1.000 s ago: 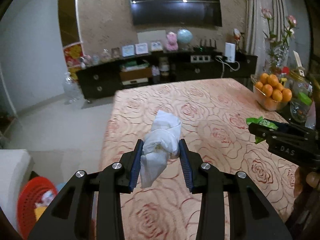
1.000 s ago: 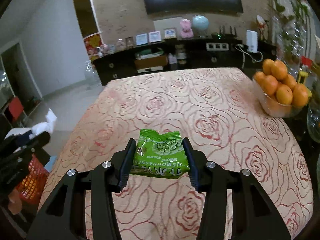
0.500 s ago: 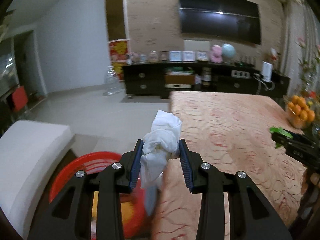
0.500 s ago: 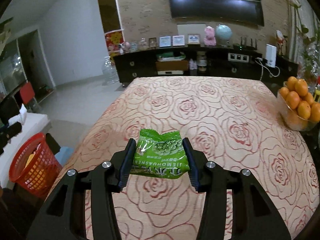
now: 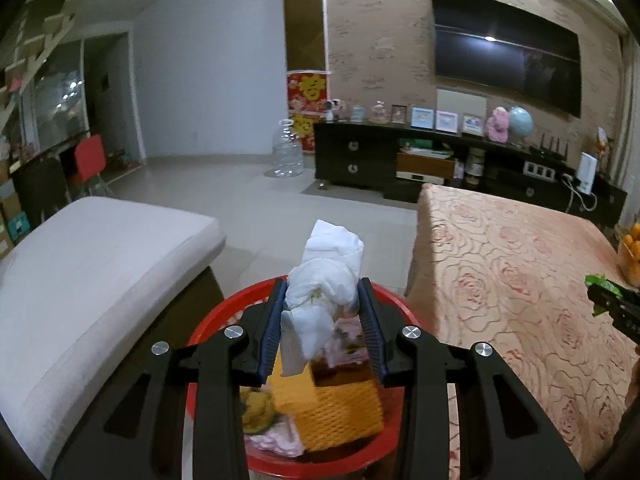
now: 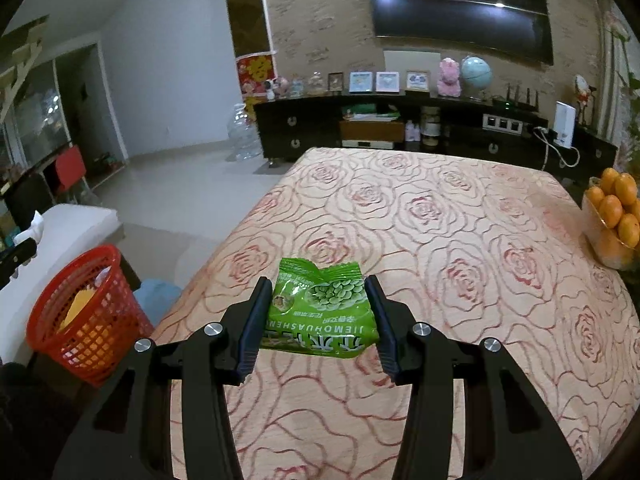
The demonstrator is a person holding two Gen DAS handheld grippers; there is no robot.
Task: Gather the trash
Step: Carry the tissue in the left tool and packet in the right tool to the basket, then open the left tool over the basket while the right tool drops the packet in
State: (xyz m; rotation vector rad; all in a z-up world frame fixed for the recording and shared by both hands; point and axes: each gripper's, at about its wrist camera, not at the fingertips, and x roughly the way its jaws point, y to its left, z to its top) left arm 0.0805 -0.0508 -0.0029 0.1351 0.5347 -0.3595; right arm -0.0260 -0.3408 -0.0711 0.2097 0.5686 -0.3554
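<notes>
Left gripper (image 5: 323, 320) pinching a crumpled white tissue (image 5: 324, 280), held right above the red basket (image 5: 216, 320) of trash at 6 o'clock in the left view. Right gripper (image 6: 319, 312) clamped on a green snack packet (image 6: 320, 308) above the rose-patterned table (image 6: 460, 240), basket at 9 o'clock there.

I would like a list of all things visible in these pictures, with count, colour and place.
crumpled white tissue: one, white, between the left gripper's fingers, above the basket
green snack packet: one, green, between the right gripper's fingers, above the table
red plastic mesh basket: one, red, on the floor beside the table, holding trash
table with rose-patterned cloth: one, pink-beige
bowl of oranges: one, orange, table's right edge
left gripper: one, black, shut
right gripper: one, black, shut
</notes>
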